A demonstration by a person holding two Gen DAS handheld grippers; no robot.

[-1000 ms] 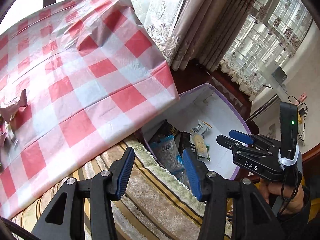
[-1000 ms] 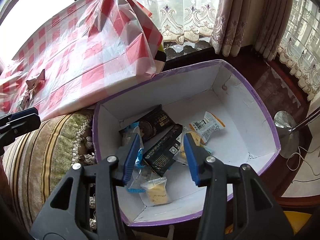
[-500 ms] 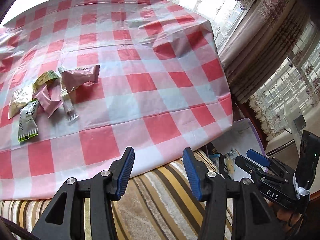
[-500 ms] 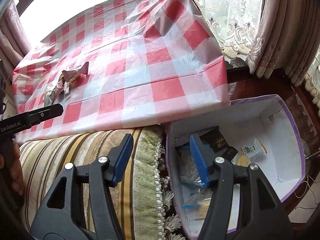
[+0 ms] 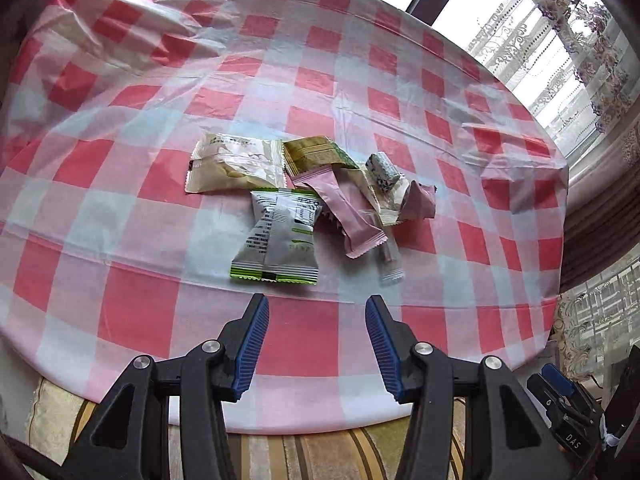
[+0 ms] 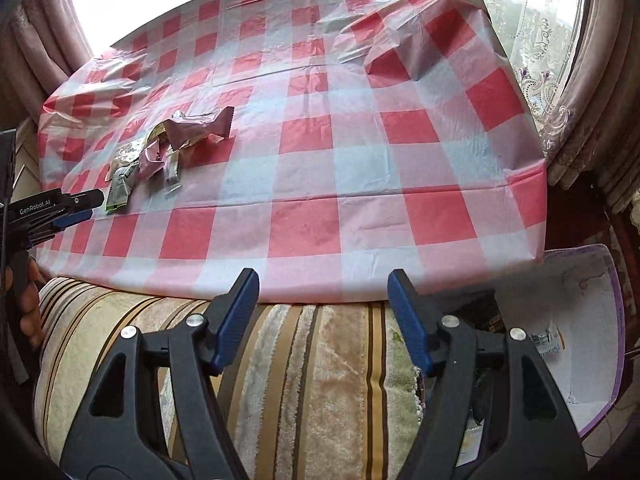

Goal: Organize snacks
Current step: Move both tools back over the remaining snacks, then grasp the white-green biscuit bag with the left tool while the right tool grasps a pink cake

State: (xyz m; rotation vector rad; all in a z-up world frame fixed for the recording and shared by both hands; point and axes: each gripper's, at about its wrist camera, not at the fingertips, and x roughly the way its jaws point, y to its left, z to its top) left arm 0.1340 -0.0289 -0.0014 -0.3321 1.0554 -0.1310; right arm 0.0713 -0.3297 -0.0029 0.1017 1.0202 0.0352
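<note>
Several snack packets lie in a loose pile on the red-and-white checked tablecloth point(image 5: 132, 312): a silver-and-green packet point(image 5: 280, 240), a beige packet point(image 5: 236, 164), a pink stick point(image 5: 352, 216) and a small rolled sweet point(image 5: 383, 170). My left gripper point(image 5: 316, 304) hangs open and empty just short of the silver-and-green packet. My right gripper point(image 6: 323, 280) is empty, its jaws opening, over the table's near edge. The same pile of packets point(image 6: 168, 148) shows far left in the right wrist view. The white snack box with purple rim point(image 6: 600, 340) stands low at the right.
A striped plush cover point(image 6: 320, 380) hangs below the tablecloth's near edge. Curtains point(image 6: 592, 80) and a window close off the far side. The left gripper's tip point(image 6: 76, 204) and a hand show at the left edge of the right wrist view.
Both grippers have swung from the box over to the table. The left one now faces the pile of packets. The right gripper's jaws have widened.
</note>
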